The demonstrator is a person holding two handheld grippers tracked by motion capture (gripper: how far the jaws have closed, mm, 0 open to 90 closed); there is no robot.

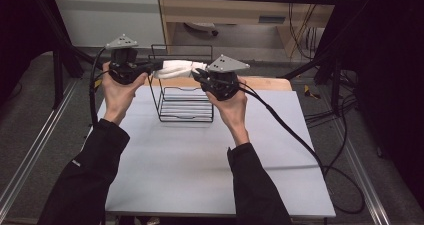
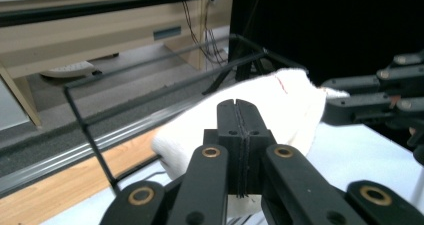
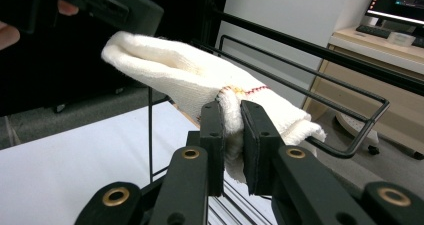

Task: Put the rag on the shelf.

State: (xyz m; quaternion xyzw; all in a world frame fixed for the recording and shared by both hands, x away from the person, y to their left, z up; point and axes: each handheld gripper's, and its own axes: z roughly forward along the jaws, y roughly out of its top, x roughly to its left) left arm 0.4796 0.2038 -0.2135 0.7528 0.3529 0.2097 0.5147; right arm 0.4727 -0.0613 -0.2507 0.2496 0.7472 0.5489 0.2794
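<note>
The black wire rack (image 1: 182, 97) holds nothing inside; above its top rail, a white cloth (image 1: 179, 68) stretches between the left gripper (image 1: 156, 65) and right gripper (image 1: 197, 75), both clenched on it.

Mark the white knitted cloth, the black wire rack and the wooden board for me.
white knitted cloth (image 3: 180, 75), right gripper view, middle of its bunched body.
black wire rack (image 1: 186, 110), high view, its slatted floor.
wooden board (image 1: 265, 83), high view, bare strip at the table's far edge.

Wire rack (image 1: 186, 102) mid-table, open tabletop (image 1: 200, 160) around
</note>
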